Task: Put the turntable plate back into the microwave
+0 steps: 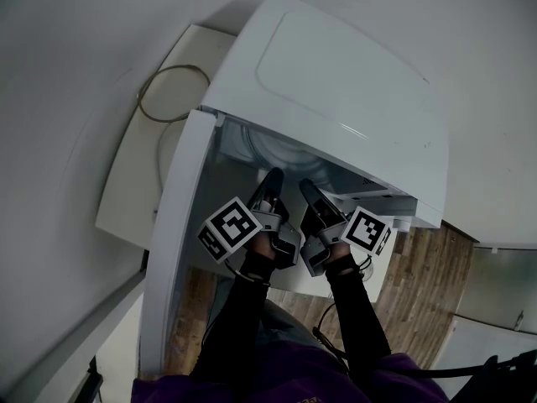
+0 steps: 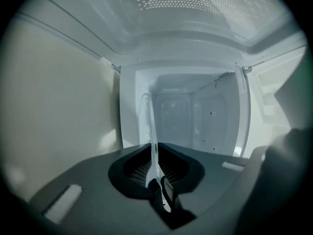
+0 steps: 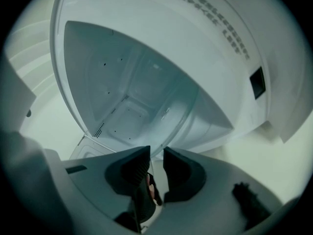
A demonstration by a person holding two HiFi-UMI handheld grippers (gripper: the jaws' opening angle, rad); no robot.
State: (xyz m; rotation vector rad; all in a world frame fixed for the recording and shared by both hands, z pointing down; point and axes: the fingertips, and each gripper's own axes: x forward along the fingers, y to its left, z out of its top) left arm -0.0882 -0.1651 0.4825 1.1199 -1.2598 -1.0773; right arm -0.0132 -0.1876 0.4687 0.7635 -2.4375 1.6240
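The white microwave (image 1: pixel 336 82) stands with its door (image 1: pixel 180 225) swung open to the left. The clear glass turntable plate (image 1: pixel 277 154) is at the mouth of the cavity, held on edge between both grippers. In the left gripper view the plate (image 2: pixel 152 126) runs edge-on up from my left gripper (image 2: pixel 155 148), whose pads press on its rim. In the right gripper view the plate (image 3: pixel 146 82) fills the frame as a broad disc, its lower rim dropping between the pads of my right gripper (image 3: pixel 156 155). In the head view my left gripper (image 1: pixel 273 179) and right gripper (image 1: pixel 306 187) sit side by side at the opening.
The cavity's back wall (image 2: pixel 186 116) shows beyond the plate, with a perforated ceiling above. A looped cable (image 1: pixel 172 91) lies on the white counter left of the microwave. Wooden floor (image 1: pixel 419 267) shows below right. The person's black sleeves (image 1: pixel 243 326) reach up from the bottom.
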